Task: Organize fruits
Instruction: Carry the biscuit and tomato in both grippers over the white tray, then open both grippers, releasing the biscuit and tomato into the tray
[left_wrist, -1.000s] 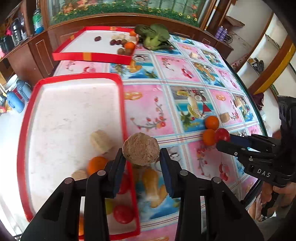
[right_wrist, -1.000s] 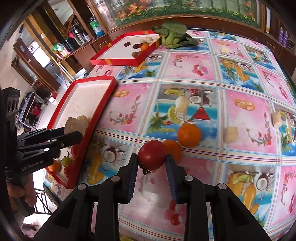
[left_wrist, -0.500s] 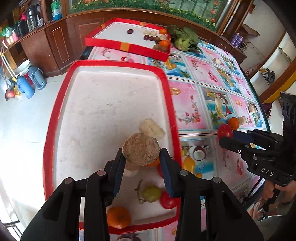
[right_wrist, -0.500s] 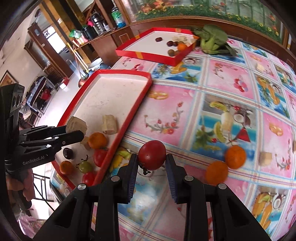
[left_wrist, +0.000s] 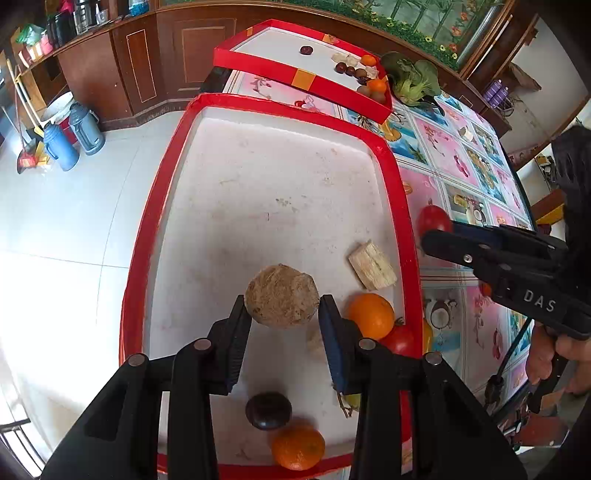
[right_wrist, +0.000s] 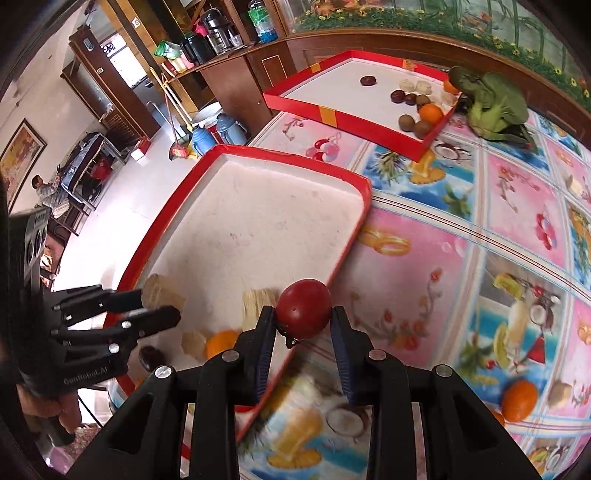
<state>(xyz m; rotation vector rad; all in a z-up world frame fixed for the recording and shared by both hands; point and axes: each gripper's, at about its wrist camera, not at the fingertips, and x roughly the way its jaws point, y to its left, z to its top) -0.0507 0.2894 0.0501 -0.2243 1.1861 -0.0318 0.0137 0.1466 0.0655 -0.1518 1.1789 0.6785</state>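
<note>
My left gripper (left_wrist: 282, 321) is shut on a rough tan round fruit (left_wrist: 281, 295) and holds it over the near red tray (left_wrist: 140, 236). It also shows in the right wrist view (right_wrist: 155, 310). My right gripper (right_wrist: 303, 325) is shut on a red tomato (right_wrist: 303, 308), held over the tray's right rim (right_wrist: 347, 251). It shows in the left wrist view (left_wrist: 439, 236) too. In the tray lie two oranges (left_wrist: 371, 315), a tomato (left_wrist: 400, 339), a dark plum (left_wrist: 268, 410) and a pale cut piece (left_wrist: 373, 265).
A second red tray (right_wrist: 332, 114) with several small fruits stands at the back, next to leafy greens (right_wrist: 491, 105). An orange (right_wrist: 519, 400) and pale pieces lie on the patterned tablecloth (right_wrist: 461, 258) to the right. The table edge and floor lie left of the near tray.
Both grippers have moved left with their fruit. The left one has gone from the tray's right rim to over the tray. The right one has come from the tablecloth to the tray's rim.
</note>
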